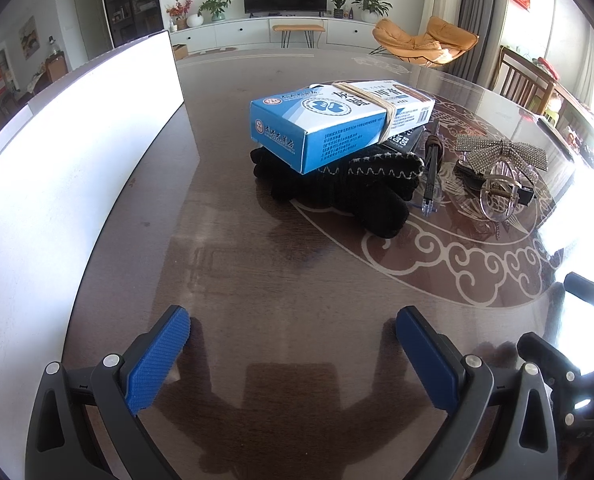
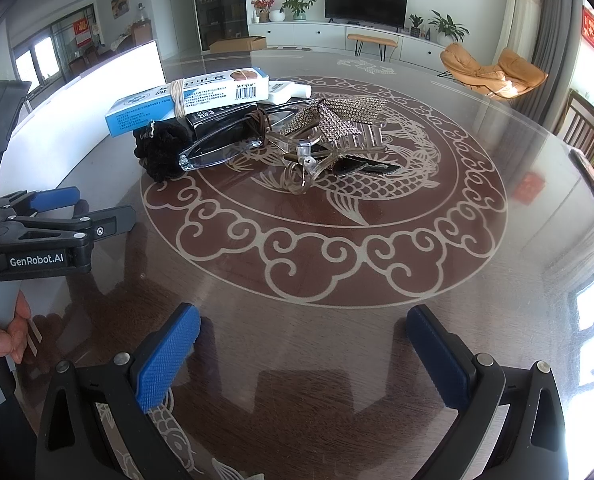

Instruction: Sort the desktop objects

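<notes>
While a white board [image 1: 77,152] stands along the worktop's [image 1: 257,280] left side, both the left tool [image 1: 293,356] and right tool [image 2: 303,354] hover spread wide, holding nothing. Mid-worktop pile: blue-white box [image 1: 329,120] banded with elastic, atop black glove [image 1: 357,188]; glasses [image 2: 217,152]; rhinestone bow clip [image 2: 337,120]. Items beneath are partly hidden.

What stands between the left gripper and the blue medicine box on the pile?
Nothing visible. The left gripper is open over bare table, and the blue medicine box lies straight ahead on top of the black glove. The white bin stands off to the left.
</notes>
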Tool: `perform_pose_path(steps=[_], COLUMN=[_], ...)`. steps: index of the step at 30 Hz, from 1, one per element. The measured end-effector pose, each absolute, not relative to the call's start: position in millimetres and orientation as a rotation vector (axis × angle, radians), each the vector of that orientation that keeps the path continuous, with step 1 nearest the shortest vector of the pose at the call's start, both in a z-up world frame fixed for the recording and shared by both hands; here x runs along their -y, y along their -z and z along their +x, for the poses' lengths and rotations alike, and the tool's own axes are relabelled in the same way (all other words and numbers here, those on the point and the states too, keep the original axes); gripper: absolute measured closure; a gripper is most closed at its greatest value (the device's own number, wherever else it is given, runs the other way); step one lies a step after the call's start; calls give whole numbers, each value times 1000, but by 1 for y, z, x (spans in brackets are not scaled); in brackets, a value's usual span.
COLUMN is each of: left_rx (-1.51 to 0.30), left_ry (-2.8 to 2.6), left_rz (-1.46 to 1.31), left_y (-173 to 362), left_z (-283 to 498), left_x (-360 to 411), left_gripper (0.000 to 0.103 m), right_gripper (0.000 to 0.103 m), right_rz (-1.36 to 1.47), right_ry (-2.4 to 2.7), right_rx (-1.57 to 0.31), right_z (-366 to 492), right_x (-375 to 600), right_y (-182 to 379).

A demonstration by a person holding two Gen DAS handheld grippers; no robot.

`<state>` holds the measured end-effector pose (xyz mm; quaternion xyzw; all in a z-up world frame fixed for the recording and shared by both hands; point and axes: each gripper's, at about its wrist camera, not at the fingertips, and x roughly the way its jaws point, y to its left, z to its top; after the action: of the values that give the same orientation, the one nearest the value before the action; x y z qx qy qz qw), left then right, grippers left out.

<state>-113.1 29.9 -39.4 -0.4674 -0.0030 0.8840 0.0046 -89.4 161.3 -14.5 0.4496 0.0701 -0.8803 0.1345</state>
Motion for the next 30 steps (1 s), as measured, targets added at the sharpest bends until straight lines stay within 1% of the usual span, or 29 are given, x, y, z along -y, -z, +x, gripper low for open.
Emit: perform_pose_path(steps=[4, 6, 8, 10, 12, 16, 23, 26, 30], left_rx=[132, 247, 378, 448, 438, 291, 190, 185, 228], left_ry=[-2819, -2846, -2819, -2807, -2821, -2863, -2888, -2895, -2900], left_rz=[-1271, -1197, -1176, -1205, -1222, -1262, -1295, -1321, -1325], left_y=[24, 19, 19, 21, 23, 28, 30, 32, 34], left_z=[-74, -57, -49, -50, -48, -49, -49, -49, -49], left_x=[-17, -7, 5, 7, 9, 1, -8, -4, 4], left_gripper=[0, 0, 0, 0, 0, 0, 0, 0, 0], right_gripper=[0, 0, 0, 0, 0, 0, 0, 0, 0], right_rz=[1302, 1302, 1303, 1306, 1307, 1307, 1308, 1308, 1308], right_ry=[2551, 2551, 2552, 2553, 2554, 2554, 2556, 2556, 2556], right_rx=[-201, -201, -203, -208, -210, -210, -208, -208, -206], right_z=[-88, -88, -87, -88, -88, -88, -89, -89, -89], right_x=[-162, -162, -162, -161, -161, -161, -160, -160, -160], right_y=[14, 14, 13, 14, 14, 13, 14, 13, 13])
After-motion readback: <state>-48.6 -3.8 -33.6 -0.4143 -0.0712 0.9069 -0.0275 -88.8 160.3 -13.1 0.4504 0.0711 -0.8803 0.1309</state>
